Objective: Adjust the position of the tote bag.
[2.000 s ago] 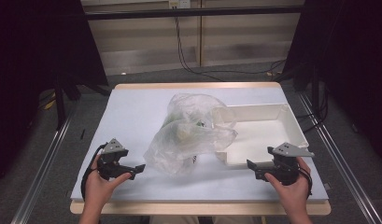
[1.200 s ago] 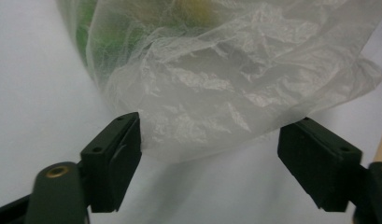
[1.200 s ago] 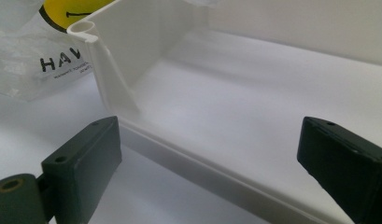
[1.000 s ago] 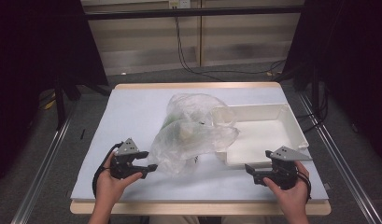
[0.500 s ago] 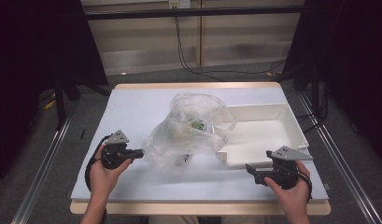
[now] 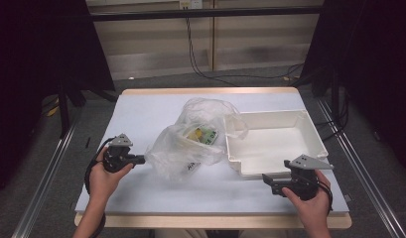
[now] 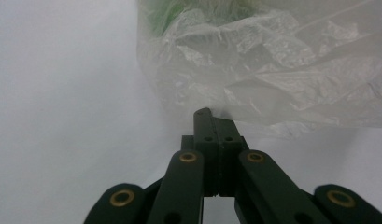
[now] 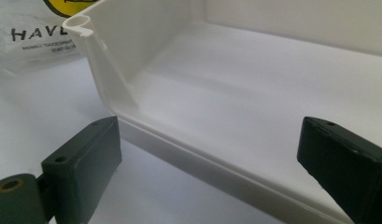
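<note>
Lying near the middle of the bench [image 6: 141,111], the clear plastic bag [image 6: 188,148] is crumpled and puffy, with something yellow and green inside it. Its right side touches the left wall of the white tray [image 6: 317,136], and part of it hangs over that wall's far corner.

The left claw [image 6: 141,159] is at the bag's left edge. Its jaws are pressed tight together, and in the left gripper view their tips [image 7: 212,122] pinch a fold of the thin plastic. The left hand [image 6: 105,179] holds it low over the bench.

The right claw [image 6: 270,179] sits just in front of the tray's near wall. Its jaws stand wide apart and hold nothing. In the right gripper view the tray's near rim [image 8: 188,144] runs across between them, and the tray's rounded corner lip [image 8: 79,25] is up at the left.

Open bench lies to the left of the bag, behind it, and along the front edge between the two hands. The tray's right wall is close to the bench's right edge, so little room is left there.

Black letters on the bag read "HA" in the high view and "HAV" in the right gripper view [image 8: 34,33]. Smaller lines under them are too tiny to read.
</note>
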A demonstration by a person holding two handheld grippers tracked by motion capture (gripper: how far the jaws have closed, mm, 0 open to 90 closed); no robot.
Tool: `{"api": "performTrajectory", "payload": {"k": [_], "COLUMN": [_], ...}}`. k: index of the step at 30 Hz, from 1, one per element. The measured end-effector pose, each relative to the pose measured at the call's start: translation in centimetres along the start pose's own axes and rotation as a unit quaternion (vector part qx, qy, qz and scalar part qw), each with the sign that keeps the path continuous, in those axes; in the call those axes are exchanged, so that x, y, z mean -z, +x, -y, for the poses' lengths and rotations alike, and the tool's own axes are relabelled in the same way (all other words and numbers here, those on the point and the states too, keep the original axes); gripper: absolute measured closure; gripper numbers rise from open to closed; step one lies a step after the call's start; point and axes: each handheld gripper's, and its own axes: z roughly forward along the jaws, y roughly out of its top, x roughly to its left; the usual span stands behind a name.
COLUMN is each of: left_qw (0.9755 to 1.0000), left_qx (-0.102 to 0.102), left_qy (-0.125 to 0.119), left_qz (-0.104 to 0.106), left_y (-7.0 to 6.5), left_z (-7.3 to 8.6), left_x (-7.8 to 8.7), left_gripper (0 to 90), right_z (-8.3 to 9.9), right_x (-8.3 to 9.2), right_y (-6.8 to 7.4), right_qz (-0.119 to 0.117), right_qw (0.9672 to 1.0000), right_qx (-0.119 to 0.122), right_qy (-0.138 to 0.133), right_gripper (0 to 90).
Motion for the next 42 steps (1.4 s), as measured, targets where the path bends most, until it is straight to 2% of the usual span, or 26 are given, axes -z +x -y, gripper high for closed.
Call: {"api": "performTrajectory", "payload": {"k": [3, 4, 5, 6, 10, 11, 13, 14, 16, 18, 20, 24, 26, 29, 30, 32, 34, 35, 37, 39, 40, 42], "left_qw": [1.0, 0.9999, 0.9999, 0.9999, 0.9998, 0.9998, 0.9997, 0.9997, 0.9997, 0.9994, 0.9992, 0.9991, 0.9987, 0.9983, 0.9976, 0.9971, 0.996, 0.9953, 0.9935, 0.9935, 0.9938, 0.9935], "left_qx": [0.003, 0.003, 0.003, 0.009, 0.012, 0.012, 0.013, 0.013, 0.012, 0.022, 0.025, 0.035, 0.041, 0.042, 0.05, 0.055, 0.057, 0.066, 0.084, 0.088, 0.084, 0.085], "left_qy": [0.003, 0.006, 0.006, 0.008, 0.015, 0.015, 0.017, 0.017, 0.016, 0.021, 0.021, 0.021, 0.024, 0.028, 0.022, 0.02, 0.024, 0.022, 0.004, 0.004, 0.007, 0.003], "left_qz": [-0.002, -0.009, -0.009, -0.002, -0.01, -0.01, -0.014, -0.014, -0.015, -0.018, -0.021, -0.014, -0.02, -0.028, -0.043, -0.049, -0.064, -0.067, -0.077, -0.073, -0.072, -0.075], "left_y": [0.9, 1.8, 1.8, 2.3, 4.8, 4.8, 6.2, 6.2, 7.2, 8.7, 9.1, 10.1, 10.8, 11.3, 11.6, 11.7, 12.0, 11.9, 11.3, 11.1, 10.2, 9.8], "left_z": [0.0, -0.1, -0.1, -0.1, -0.2, -0.2, -0.6, -0.6, -0.9, -1.2, -1.3, -1.7, -2.0, -2.1, -2.3, -2.4, -2.5, -2.4, -1.8, -1.6, -1.1, -0.9], "left_x": [0.1, 0.2, 0.2, 0.2, 0.2, 0.2, 0.2, 0.2, 0.3, 0.1, -0.1, -0.9, -1.5, -1.9, -2.1, -2.2, -2.0, -1.8, -0.7, -0.3, 0.5, 0.9], "left_gripper": [90.0, 90.0, 90.0, 90.0, 90.0, 90.0, 90.0, 90.0, 90.0, 90.0, 90.0, 90.0, 90.0, 89.4, 88.6, 82.4, 80.5, 79.3, 75.3, 71.1, 69.6, 67.6], "right_z": [-0.1, -0.2, -0.2, -0.2, -0.5, -0.5, -0.6, -0.6, -0.8, -1.1, -1.3, -1.6, -1.9, -2.1, -2.2, -2.3, -2.4, -2.4, -2.5, -2.6, -2.5, -2.5], "right_x": [0.0, 0.0, 0.0, 0.0, -0.2, -0.2, -0.6, -0.6, -0.8, -1.2, -1.5, -1.8, -2.1, -2.4, -2.5, -2.5, -2.5, -2.5, -2.6, -2.8, -2.9, -3.0], "right_y": [-0.1, -0.3, -0.3, -0.4, -0.6, -0.6, -0.7, -0.7, -0.6, -0.3, -0.2, -0.1, -0.1, 0.0, 0.0, 0.0, 0.0, -0.1, 0.0, 0.0, 0.0, 0.1], "right_qz": [0.0, 0.003, 0.003, 0.003, 0.003, 0.003, 0.003, 0.003, 0.001, -0.005, -0.01, -0.011, -0.01, -0.015, -0.015, -0.014, -0.012, -0.012, -0.012, -0.013, -0.013, -0.017], "right_qw": [1.0, 1.0, 1.0, 1.0, 1.0, 1.0, 1.0, 1.0, 1.0, 1.0, 0.9999, 0.9999, 0.9999, 0.9997, 0.9998, 0.9998, 0.9998, 0.9997, 0.9996, 0.9996, 0.9997, 0.9996], "right_qx": [0.0, 0.001, 0.001, -0.002, -0.002, -0.002, -0.004, -0.004, -0.003, 0.001, 0.005, 0.008, 0.008, 0.016, 0.015, 0.015, 0.018, 0.021, 0.026, 0.023, 0.022, 0.021], "right_qy": [0.002, 0.0, 0.0, -0.001, -0.001, -0.001, 0.001, 0.001, 0.002, 0.003, 0.005, 0.006, 0.007, 0.008, 0.004, 0.004, 0.004, 0.004, 0.005, 0.003, 0.004, 0.006], "right_gripper": [5.7, 5.7, 5.7, 5.7, 5.7, 5.7, 5.7, 5.7, 5.7, 5.7, 5.7, 5.7, 5.7, 5.7, 5.7, 5.7, 5.7, 5.7, 5.7, 5.7, 5.7, 5.7]}}
